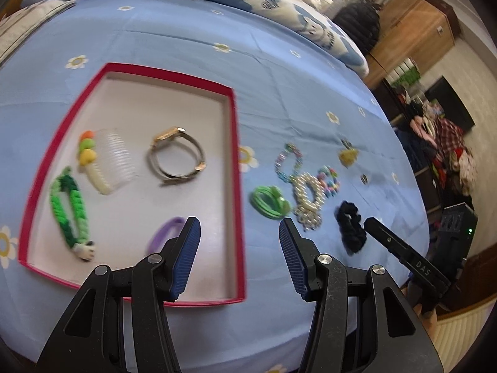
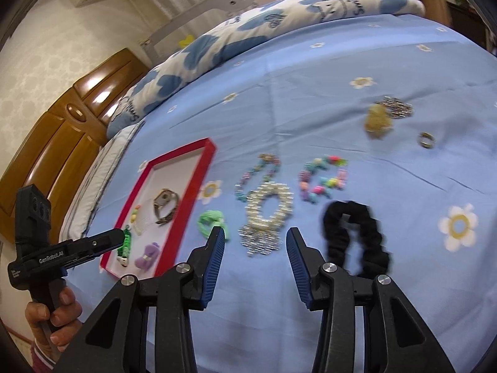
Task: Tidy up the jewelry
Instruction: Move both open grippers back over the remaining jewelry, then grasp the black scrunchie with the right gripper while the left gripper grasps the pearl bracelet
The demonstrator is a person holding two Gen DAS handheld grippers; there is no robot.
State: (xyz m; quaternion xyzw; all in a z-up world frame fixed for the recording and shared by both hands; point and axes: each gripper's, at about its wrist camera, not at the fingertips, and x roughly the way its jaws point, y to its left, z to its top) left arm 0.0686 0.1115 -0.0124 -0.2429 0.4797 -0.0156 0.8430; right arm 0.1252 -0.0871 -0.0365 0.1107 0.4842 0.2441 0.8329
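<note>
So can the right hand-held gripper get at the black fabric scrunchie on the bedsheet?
Probably yes: the right hand-held gripper is open and empty, and the black fabric scrunchie lies uncovered just beside it.

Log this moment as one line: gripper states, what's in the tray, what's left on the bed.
left hand-held gripper: open, empty | right hand-held gripper: open, empty | red tray: watch, comb | bed: pearl bracelet, black scrunchie

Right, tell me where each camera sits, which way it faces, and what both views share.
Left wrist: on the left gripper, looking down along its open fingers at the red tray; the right gripper's finger shows.
Right wrist: on the right gripper, open over the pearl bracelet; the left hand shows.
Shared: tray, bracelet, black scrunchie, blue bedsheet.
</note>
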